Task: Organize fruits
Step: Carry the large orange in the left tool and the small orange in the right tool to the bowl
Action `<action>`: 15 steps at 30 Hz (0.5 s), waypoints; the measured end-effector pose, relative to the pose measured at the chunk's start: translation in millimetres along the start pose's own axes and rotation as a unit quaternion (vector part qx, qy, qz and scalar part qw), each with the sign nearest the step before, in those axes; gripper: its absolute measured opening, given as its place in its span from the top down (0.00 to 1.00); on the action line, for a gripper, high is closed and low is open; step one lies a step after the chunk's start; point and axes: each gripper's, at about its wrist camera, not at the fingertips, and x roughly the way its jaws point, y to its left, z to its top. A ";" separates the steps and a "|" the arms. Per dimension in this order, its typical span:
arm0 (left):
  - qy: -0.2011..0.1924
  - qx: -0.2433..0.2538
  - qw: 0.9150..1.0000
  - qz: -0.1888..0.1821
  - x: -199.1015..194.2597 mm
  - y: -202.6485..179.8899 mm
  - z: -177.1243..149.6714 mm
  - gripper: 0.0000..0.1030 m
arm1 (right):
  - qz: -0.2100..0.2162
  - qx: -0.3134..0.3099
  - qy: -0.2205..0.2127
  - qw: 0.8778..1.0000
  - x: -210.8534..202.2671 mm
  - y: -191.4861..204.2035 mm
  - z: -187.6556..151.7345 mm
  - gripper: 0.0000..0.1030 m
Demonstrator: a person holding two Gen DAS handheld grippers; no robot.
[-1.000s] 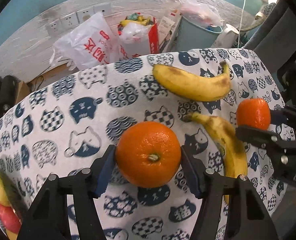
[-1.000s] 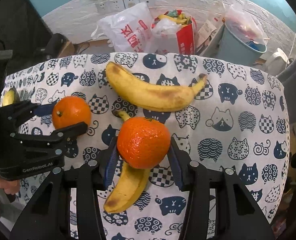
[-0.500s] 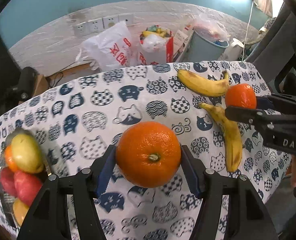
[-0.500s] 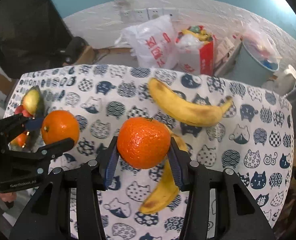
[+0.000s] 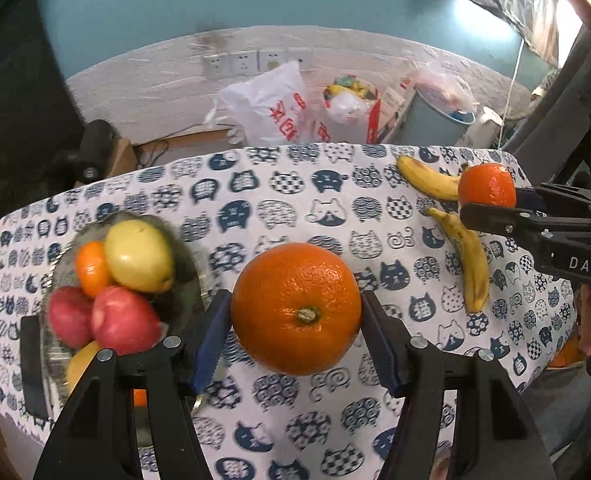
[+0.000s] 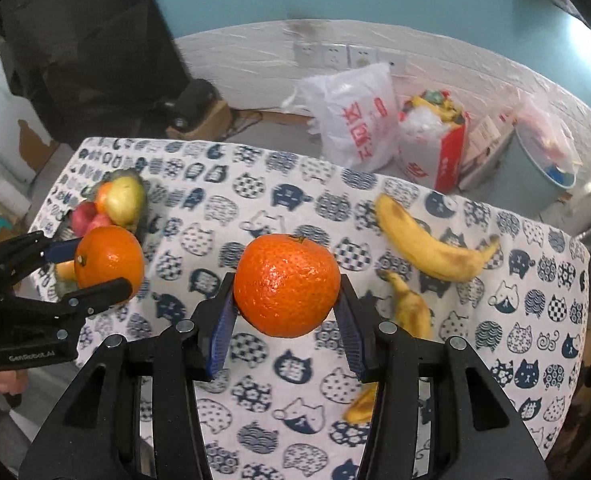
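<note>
My left gripper (image 5: pixel 295 328) is shut on a large orange (image 5: pixel 295 308) and holds it above the cat-print tablecloth (image 5: pixel 287 200), just right of a fruit bowl (image 5: pixel 183 284) with red apples, a yellow-green pear and a small orange. My right gripper (image 6: pixel 287 312) is shut on a second orange (image 6: pixel 286 285) above the cloth's middle. Two bananas (image 6: pixel 427 240) lie on the cloth at the right. In the right wrist view the left gripper's orange (image 6: pixel 109 264) hangs beside the bowl (image 6: pixel 141 226). In the left wrist view the right gripper's orange (image 5: pixel 486 185) is over the bananas (image 5: pixel 469 260).
Behind the table stand white and red plastic bags (image 5: pixel 271 108), a grey bin (image 5: pixel 435 124) and a white wall with sockets (image 5: pixel 251 62). A dark cabinet (image 6: pixel 87 40) is at the far left. The table's front and right edges are close.
Both grippers have moved left with their oranges. The fruit bowl has come fully into the left wrist view, and the bananas have slid to the right of both views.
</note>
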 end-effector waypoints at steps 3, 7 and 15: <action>-0.007 -0.008 1.000 0.007 -8.8 13.6 -6.8 0.37 | 0.008 -0.009 -0.001 1.000 -1.8 13.1 0.5 0.54; -0.013 -0.025 0.999 0.020 -14.9 35.6 -16.3 0.37 | 0.024 -0.017 0.004 1.000 0.3 30.1 1.0 0.54; -0.006 -0.063 0.997 0.035 -12.5 72.9 -32.5 0.37 | 0.037 -0.036 0.012 0.999 8.6 61.7 4.9 0.54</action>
